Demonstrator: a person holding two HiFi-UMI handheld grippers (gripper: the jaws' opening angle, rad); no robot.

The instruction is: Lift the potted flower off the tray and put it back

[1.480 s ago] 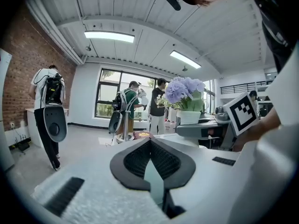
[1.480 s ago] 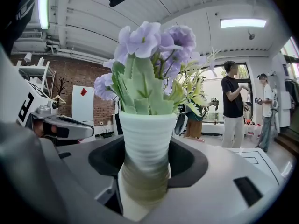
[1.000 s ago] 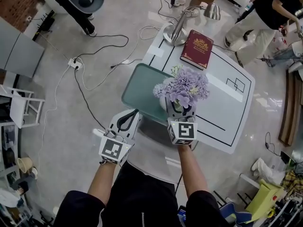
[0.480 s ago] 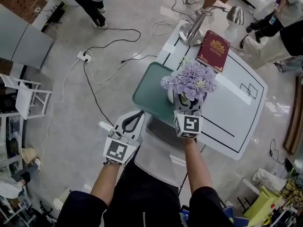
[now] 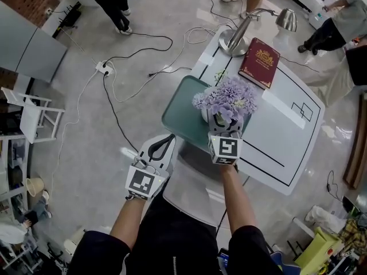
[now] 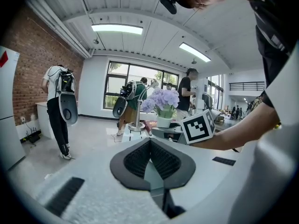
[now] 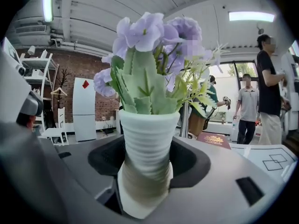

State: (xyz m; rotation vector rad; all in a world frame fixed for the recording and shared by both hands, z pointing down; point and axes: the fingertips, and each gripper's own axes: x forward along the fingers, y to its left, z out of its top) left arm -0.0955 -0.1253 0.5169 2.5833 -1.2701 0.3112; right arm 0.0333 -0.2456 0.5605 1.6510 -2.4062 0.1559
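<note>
1 pot (image 7: 147,139), base hidden in R gripper (image 5: 223,126) jaws

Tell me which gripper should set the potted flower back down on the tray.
Right. The right gripper is shut on the white pot, over the green tray. The left gripper is shut, empty, and off to the tray's side.

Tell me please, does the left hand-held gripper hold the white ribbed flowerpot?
No, the right hand-held gripper clamps the white ribbed flowerpot; the left hand-held gripper is shut, empty.
</note>
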